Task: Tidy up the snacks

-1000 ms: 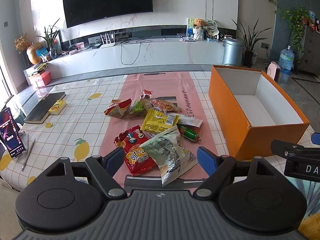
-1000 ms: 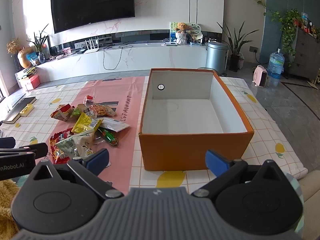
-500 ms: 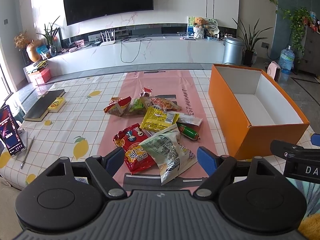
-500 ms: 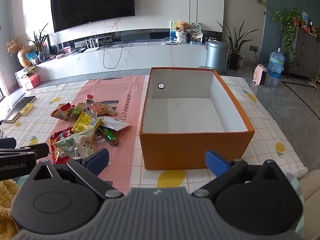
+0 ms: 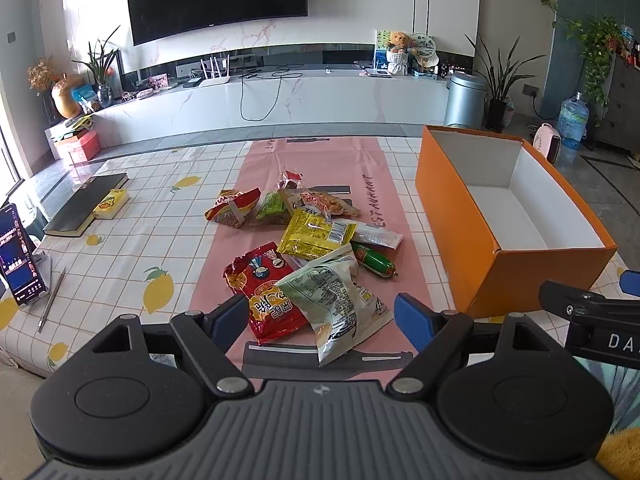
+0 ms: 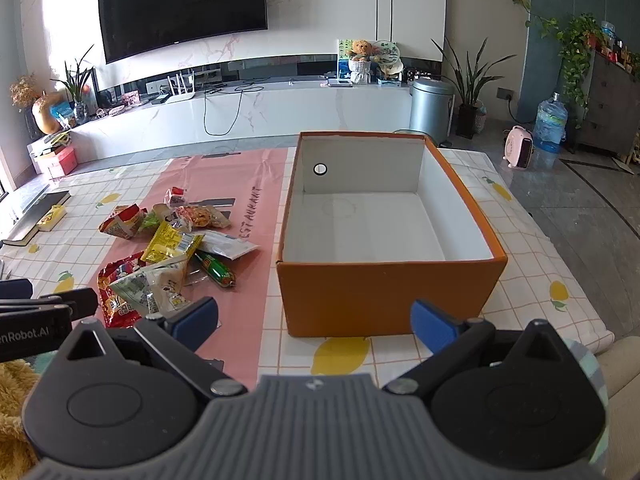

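A heap of snack packets lies on the pink runner (image 5: pixel 332 160): a pale green bag (image 5: pixel 332 300) over a red bag (image 5: pixel 264 288), a yellow packet (image 5: pixel 316 234), a green sausage (image 5: pixel 372 260) and several smaller ones behind. My left gripper (image 5: pixel 320 318) hovers open just before the pale green bag, holding nothing. An orange box (image 6: pixel 384 300) with a bare white inside stands right of the heap. My right gripper (image 6: pixel 314 320) is open in front of the box's near wall, holding nothing. The snack heap (image 6: pixel 168 248) appears left in the right wrist view.
A black book (image 5: pixel 84 208) with a yellow block (image 5: pixel 111 203) on it lies at the table's left. A phone on a stand (image 5: pixel 18 256) and a pen (image 5: pixel 51 300) sit near the left edge. The lemon-print cloth (image 6: pixel 520 248) continues right of the box.
Both views have shifted very slightly; the left gripper has edged a little nearer the heap. Nothing has been taken hold of, and both grippers remain open.
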Motion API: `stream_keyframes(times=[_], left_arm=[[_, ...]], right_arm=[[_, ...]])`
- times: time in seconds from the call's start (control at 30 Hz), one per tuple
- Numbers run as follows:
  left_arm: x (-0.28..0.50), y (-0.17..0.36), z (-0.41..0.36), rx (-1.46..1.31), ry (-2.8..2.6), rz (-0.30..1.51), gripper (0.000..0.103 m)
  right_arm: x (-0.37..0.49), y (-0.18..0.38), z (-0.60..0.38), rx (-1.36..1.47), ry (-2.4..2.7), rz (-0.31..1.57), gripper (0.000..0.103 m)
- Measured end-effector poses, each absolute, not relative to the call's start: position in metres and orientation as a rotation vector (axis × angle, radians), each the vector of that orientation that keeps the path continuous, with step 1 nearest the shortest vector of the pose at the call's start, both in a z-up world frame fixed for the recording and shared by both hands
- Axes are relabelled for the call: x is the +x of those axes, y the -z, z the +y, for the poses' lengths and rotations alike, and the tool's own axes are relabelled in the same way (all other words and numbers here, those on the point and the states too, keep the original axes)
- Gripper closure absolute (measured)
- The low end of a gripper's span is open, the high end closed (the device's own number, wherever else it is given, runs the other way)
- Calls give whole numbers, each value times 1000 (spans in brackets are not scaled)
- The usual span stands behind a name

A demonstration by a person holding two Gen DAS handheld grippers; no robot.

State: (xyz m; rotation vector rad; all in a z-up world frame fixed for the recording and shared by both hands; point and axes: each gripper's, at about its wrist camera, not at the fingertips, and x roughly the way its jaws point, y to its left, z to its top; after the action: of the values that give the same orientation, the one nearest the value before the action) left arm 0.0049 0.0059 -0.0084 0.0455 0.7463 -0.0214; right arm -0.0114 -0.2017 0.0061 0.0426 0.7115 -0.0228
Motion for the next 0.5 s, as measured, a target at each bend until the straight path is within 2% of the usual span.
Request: stream_keyframes(times=[0.5], left_arm=[[5, 9, 6, 45, 22, 747, 7]], right_arm=[[-13, -6, -200, 43, 19, 710, 4]])
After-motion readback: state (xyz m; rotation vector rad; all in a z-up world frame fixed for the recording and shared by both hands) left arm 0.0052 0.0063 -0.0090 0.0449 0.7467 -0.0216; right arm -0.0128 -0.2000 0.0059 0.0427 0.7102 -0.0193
